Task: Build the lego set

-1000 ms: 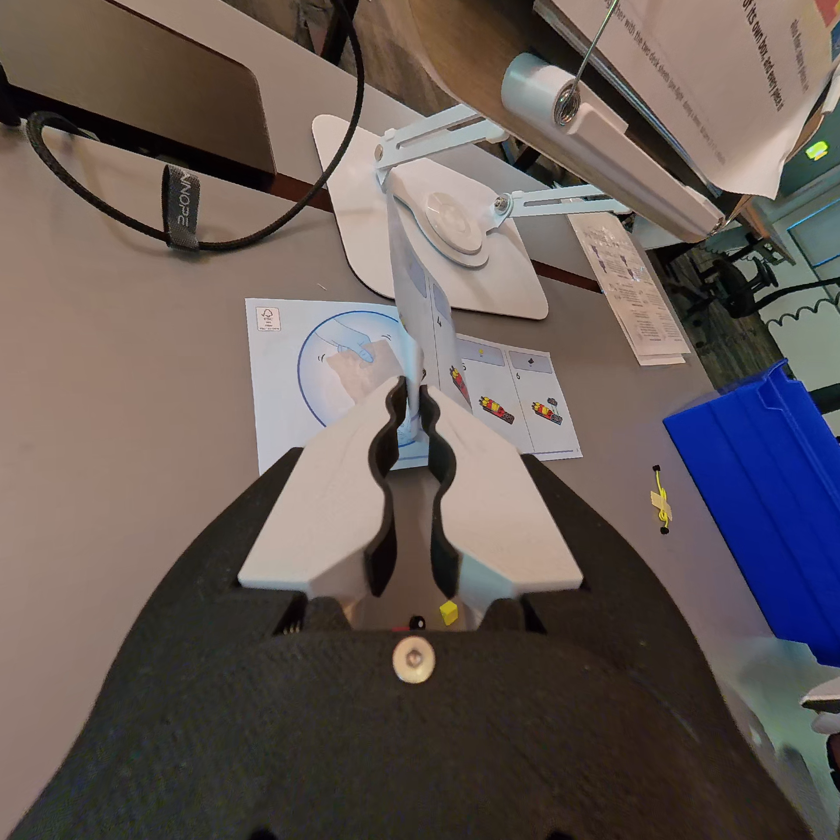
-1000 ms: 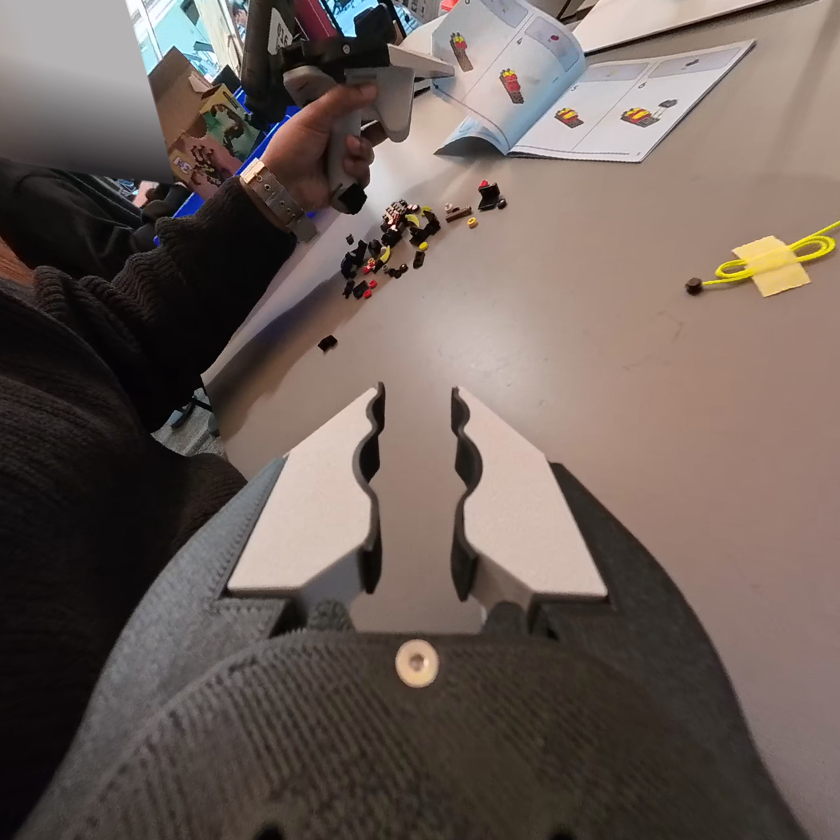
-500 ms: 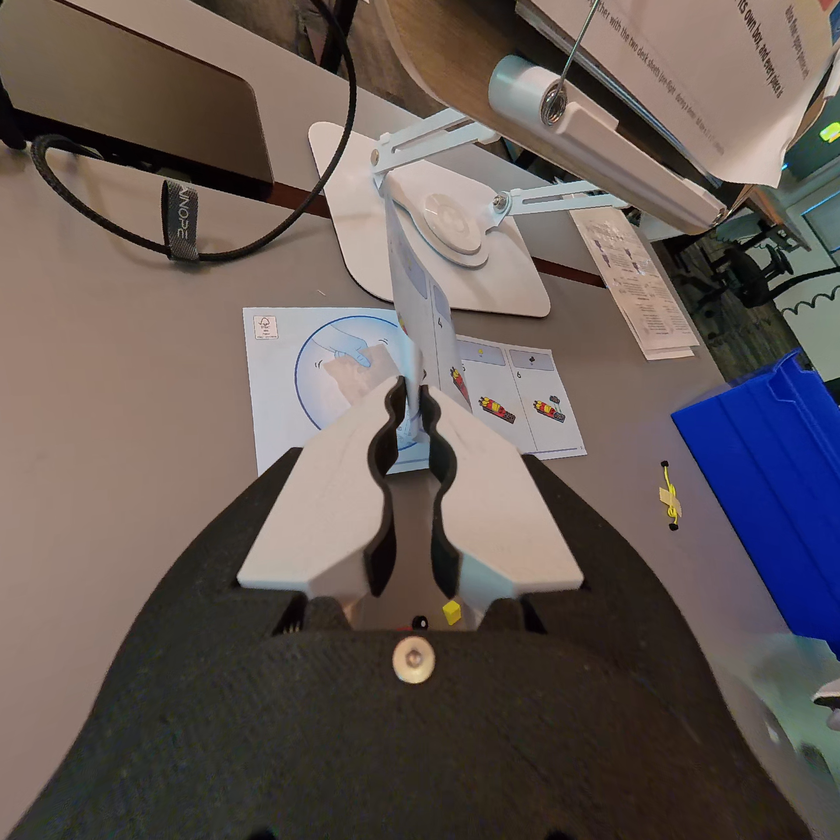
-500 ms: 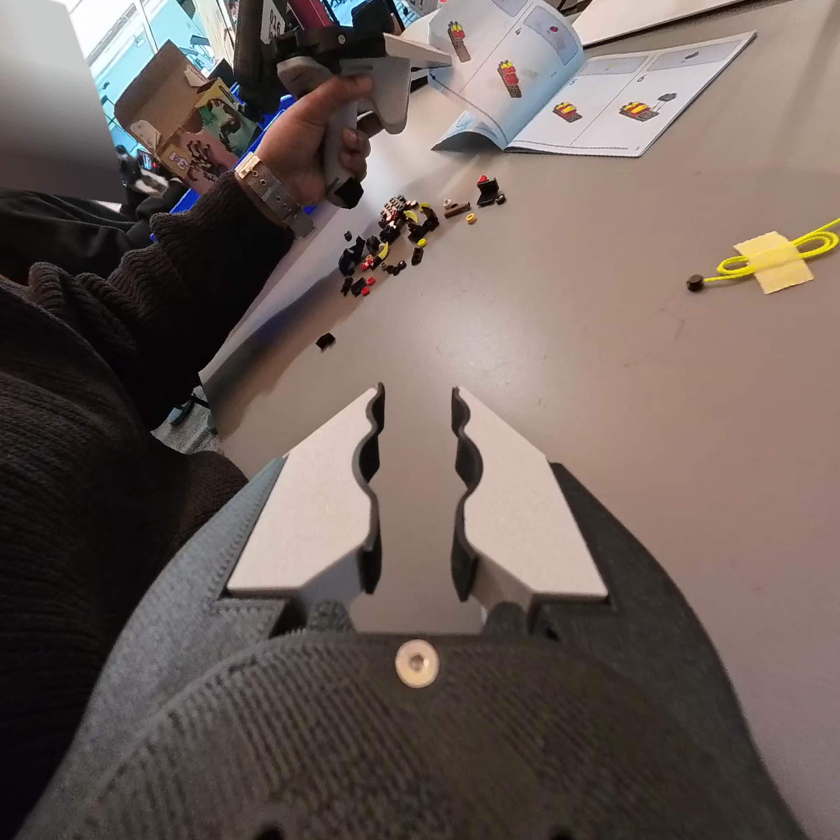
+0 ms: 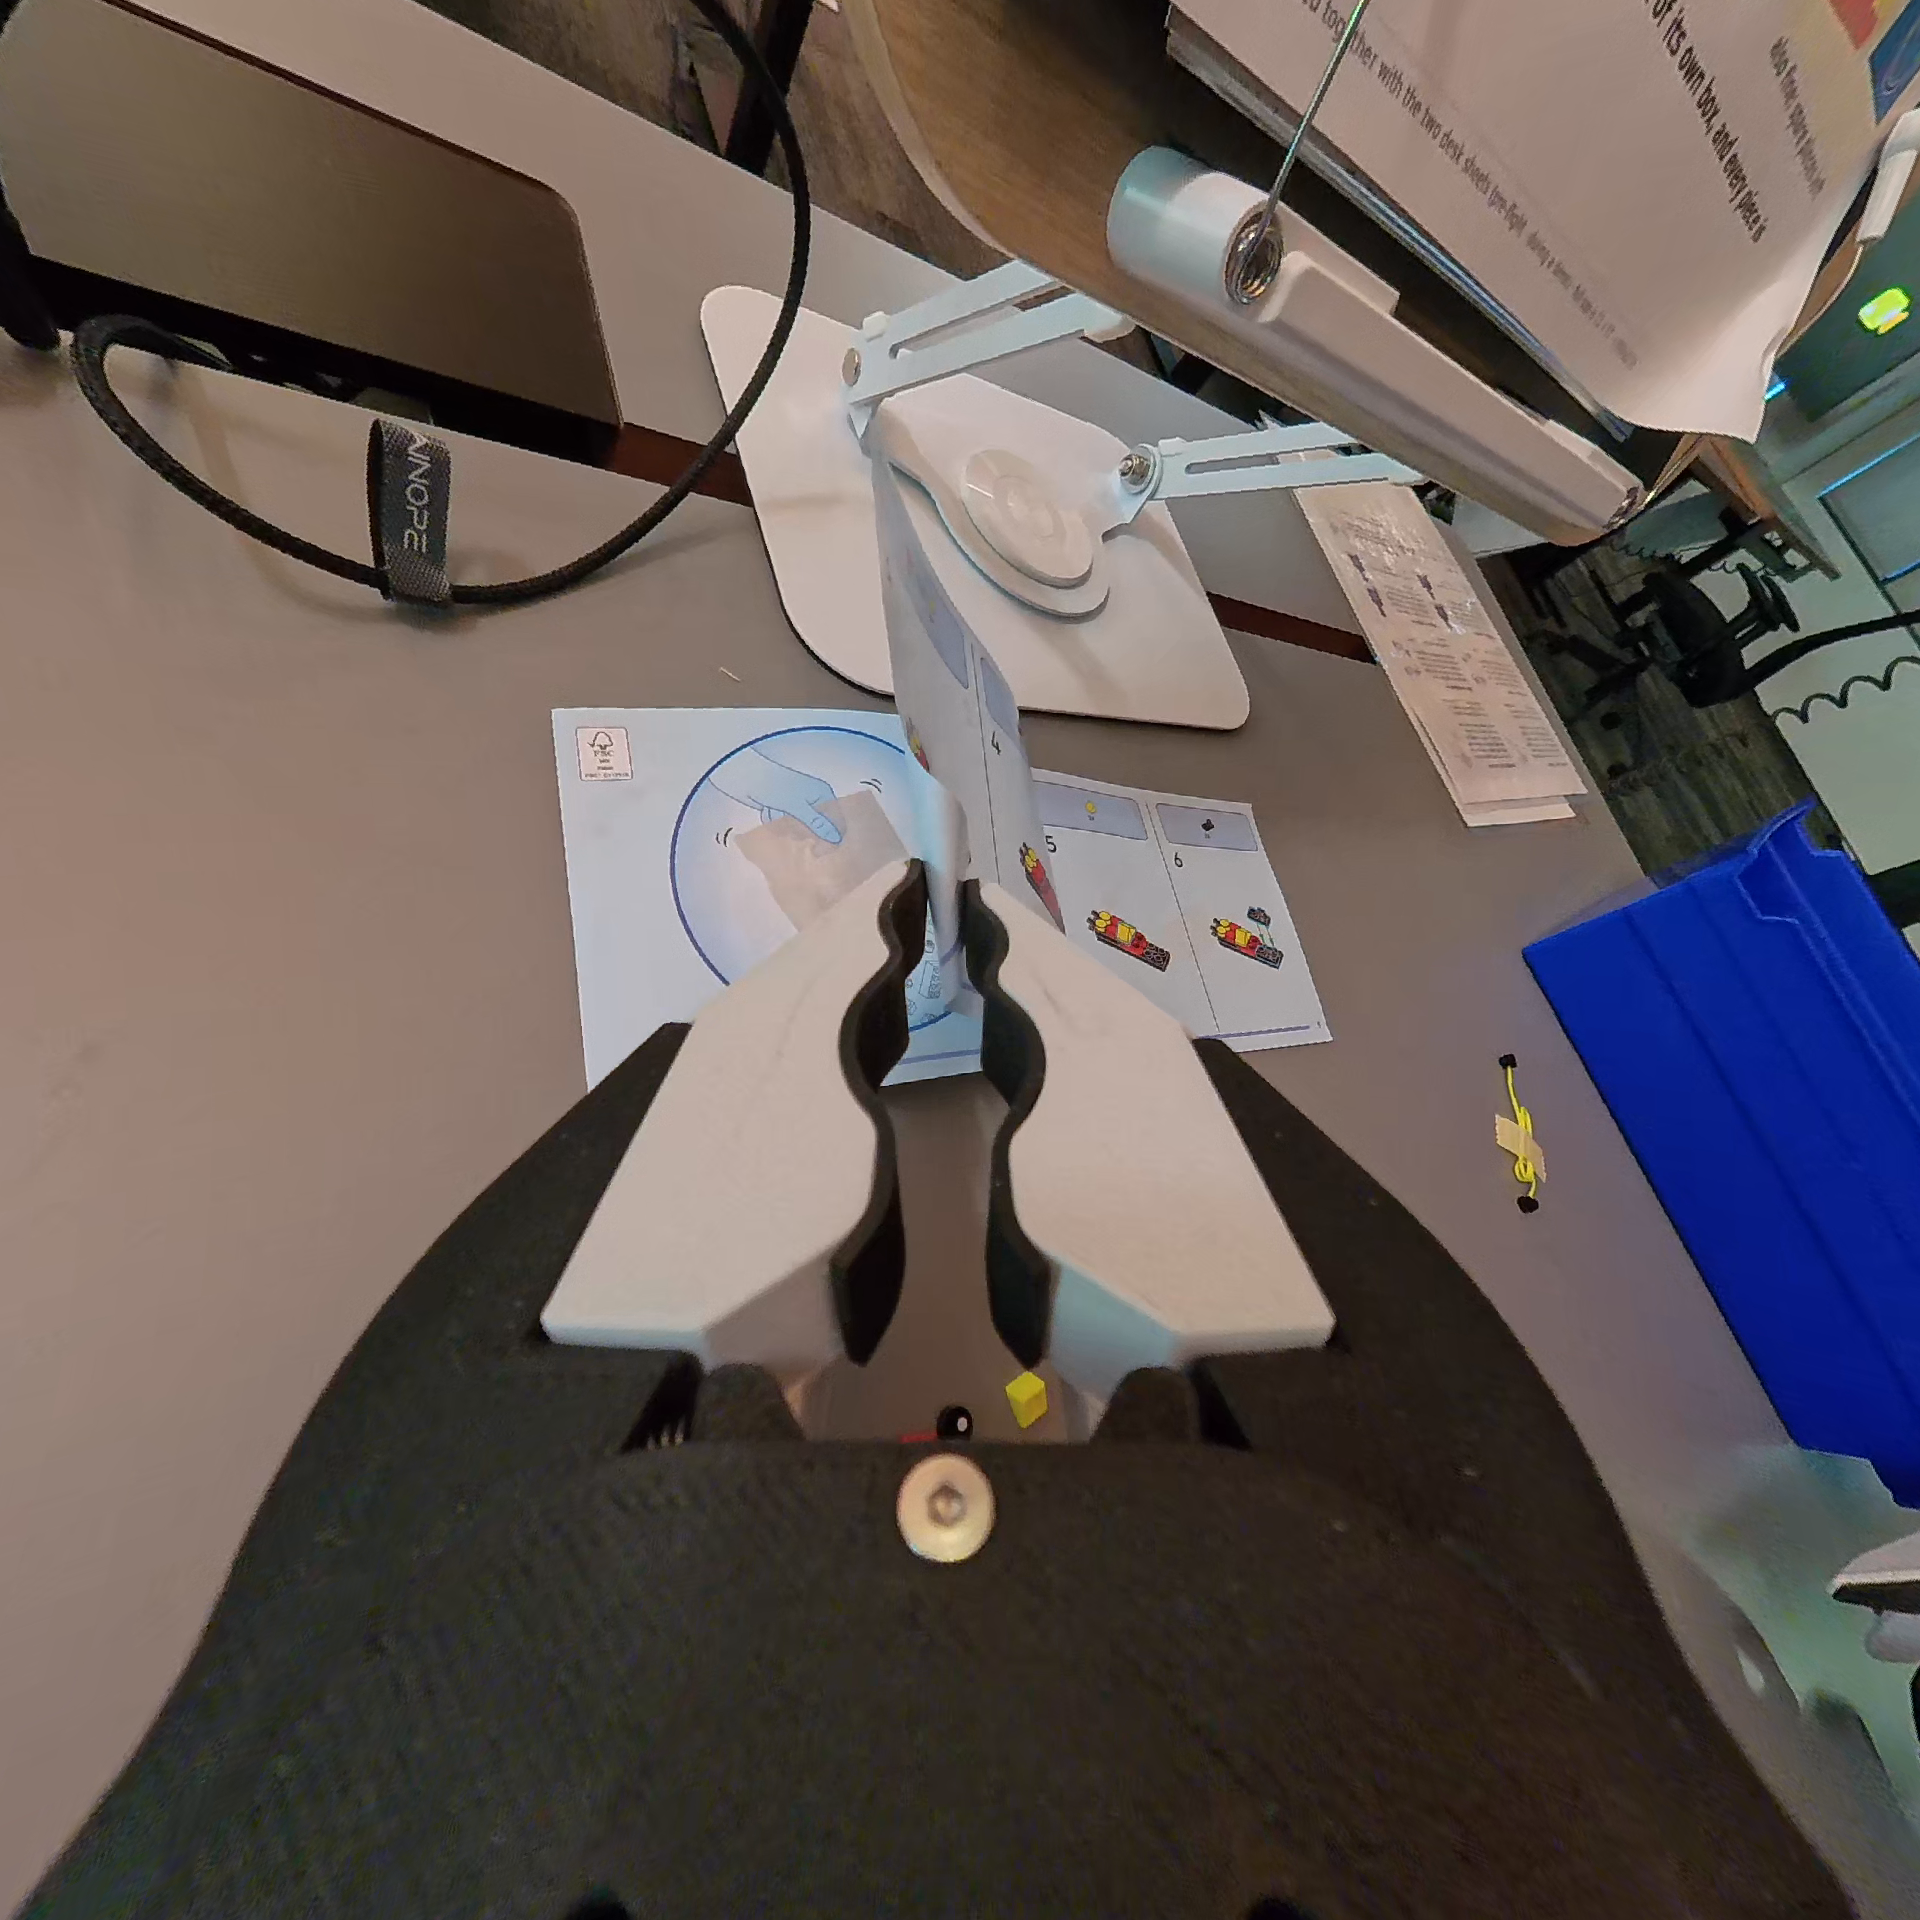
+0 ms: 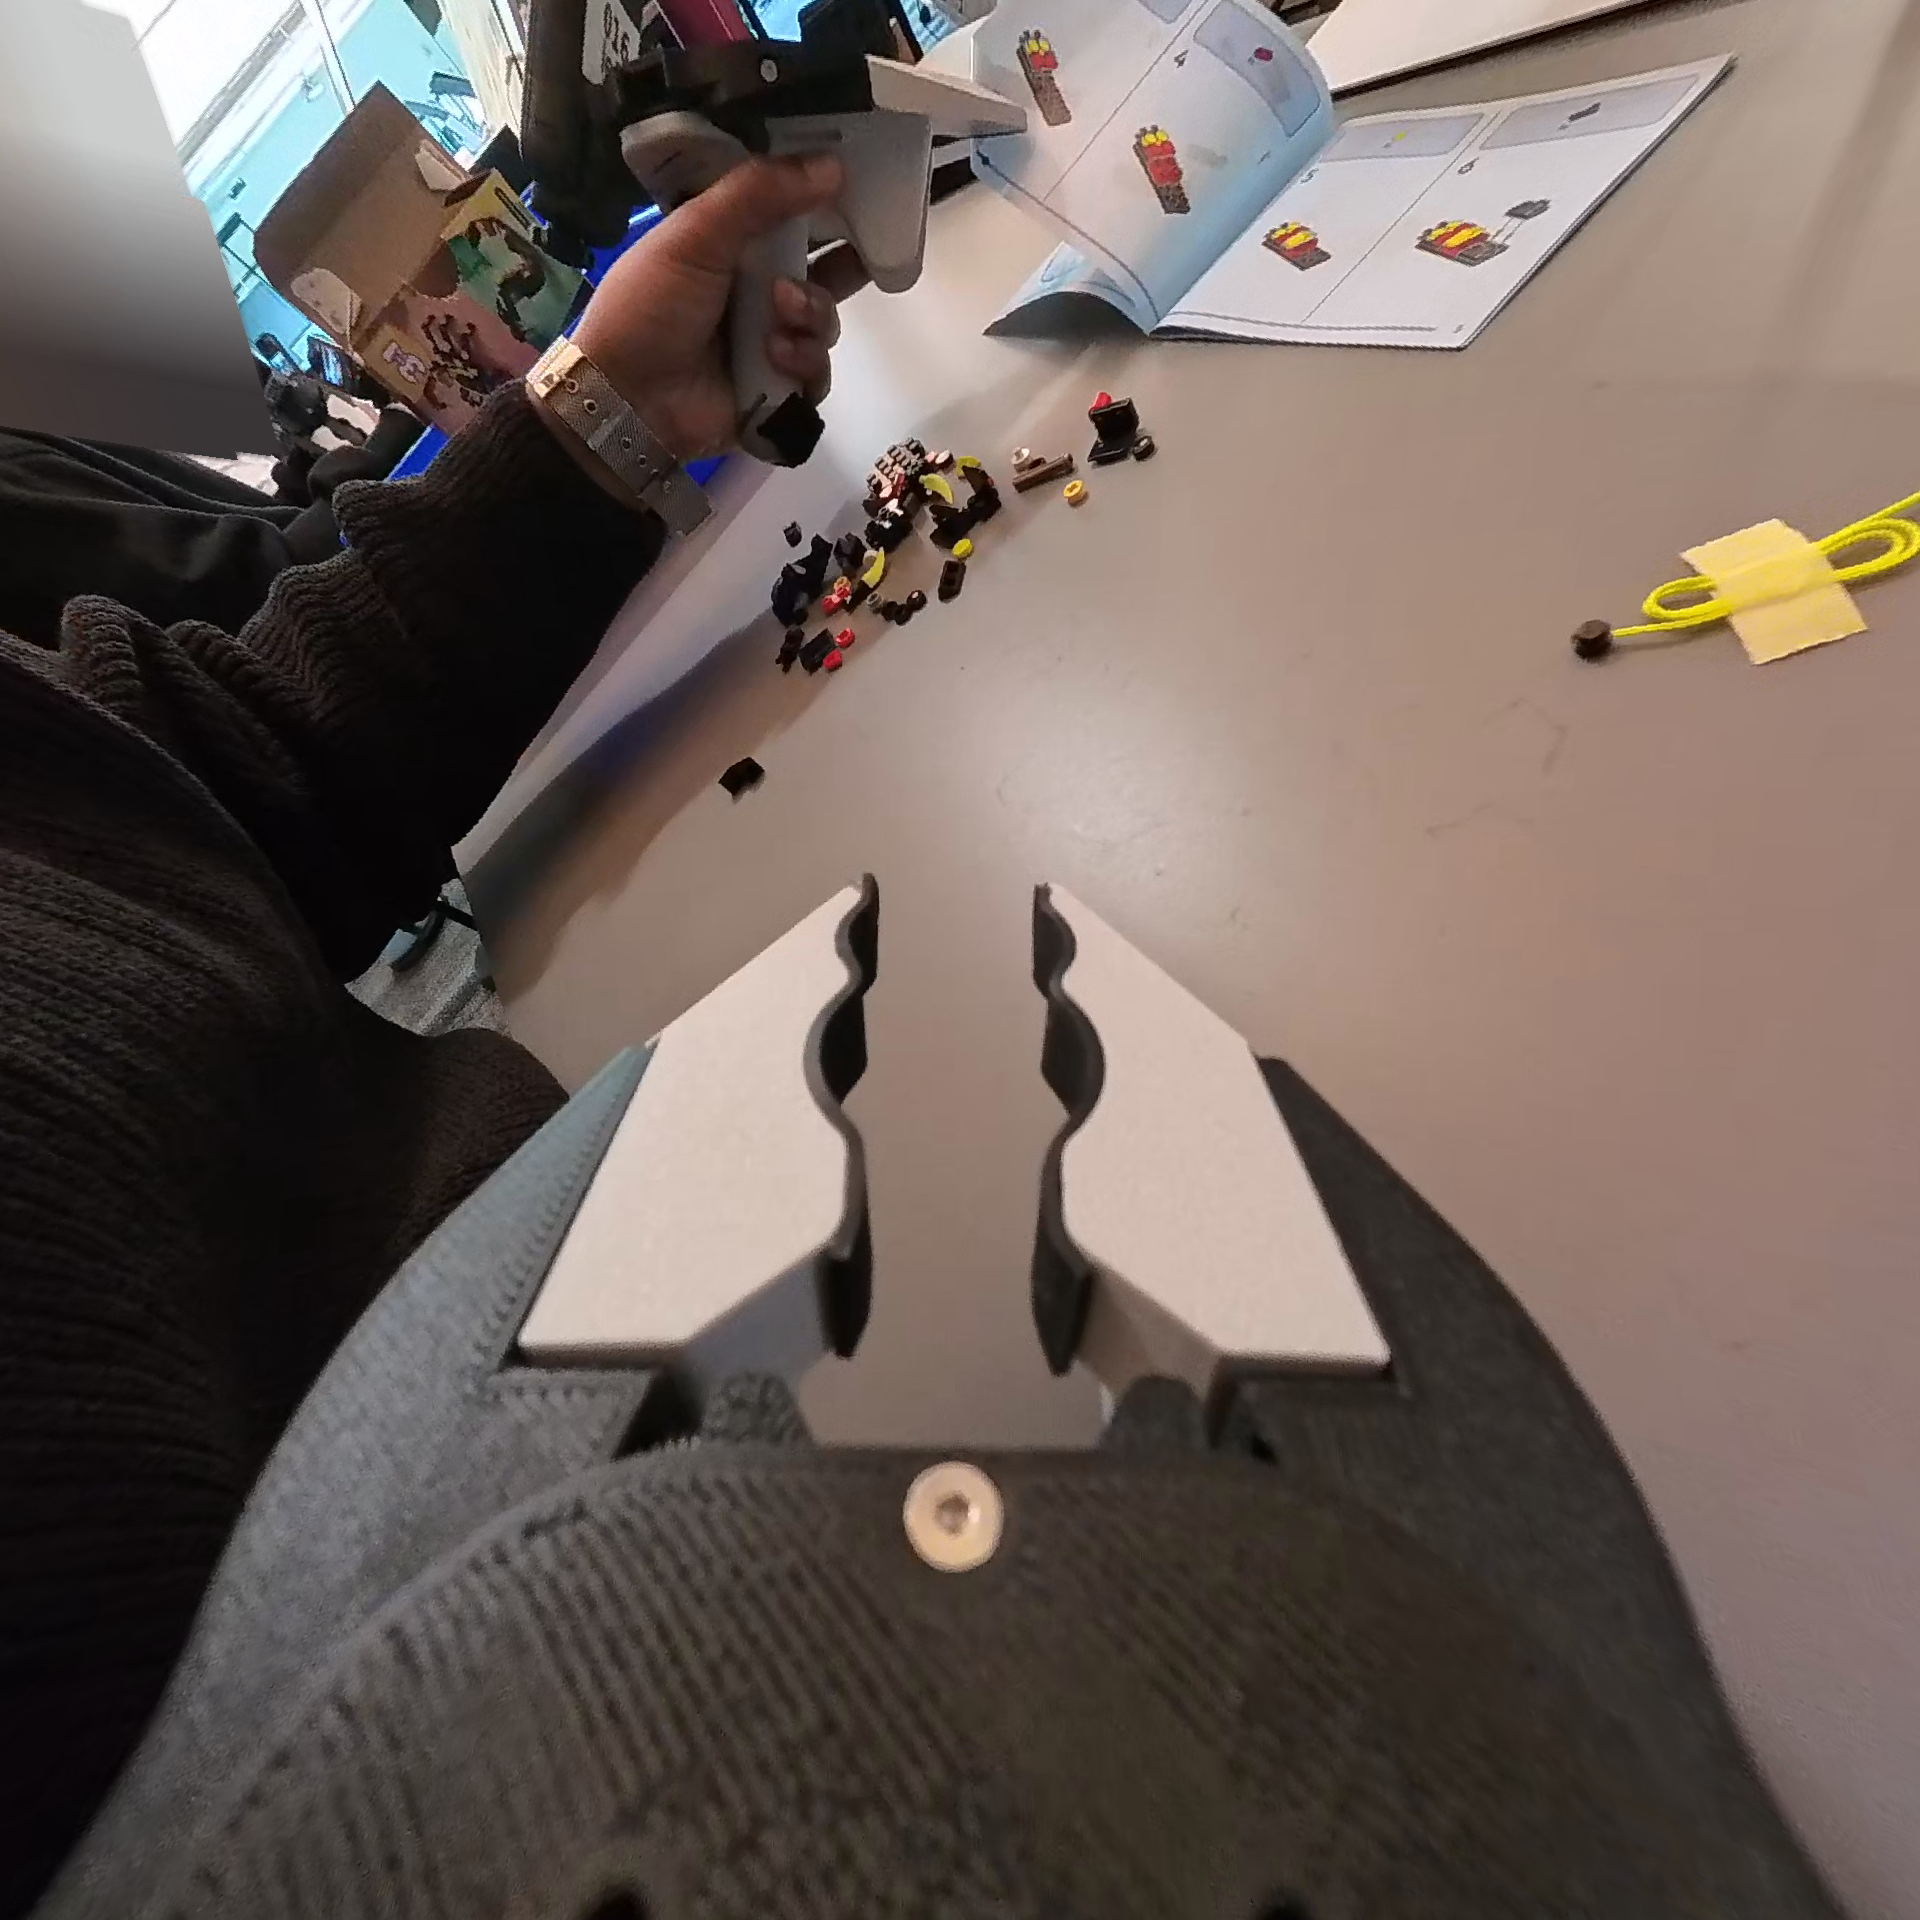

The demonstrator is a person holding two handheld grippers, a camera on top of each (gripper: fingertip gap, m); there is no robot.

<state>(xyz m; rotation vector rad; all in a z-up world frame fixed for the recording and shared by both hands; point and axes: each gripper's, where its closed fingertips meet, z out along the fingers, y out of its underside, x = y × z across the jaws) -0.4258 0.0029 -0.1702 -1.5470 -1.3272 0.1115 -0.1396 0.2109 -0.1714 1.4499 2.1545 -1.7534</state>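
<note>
On the grey table (image 5: 260,935), the left hand-held gripper (image 5: 943,894) pinches a booklet page (image 5: 940,727) (its lower edge hidden).

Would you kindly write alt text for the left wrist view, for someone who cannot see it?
The left gripper pinches a lifted page of an illustrated instruction booklet lying open on a grey table. Behind it stands a white stand base; a blue bin sits right.

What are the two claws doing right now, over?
Left claw pinching a lifted page of the pale blue paper instruction booklet. Right claw open, empty, above the grey table. Small plastic bricks lie ahead.
</note>
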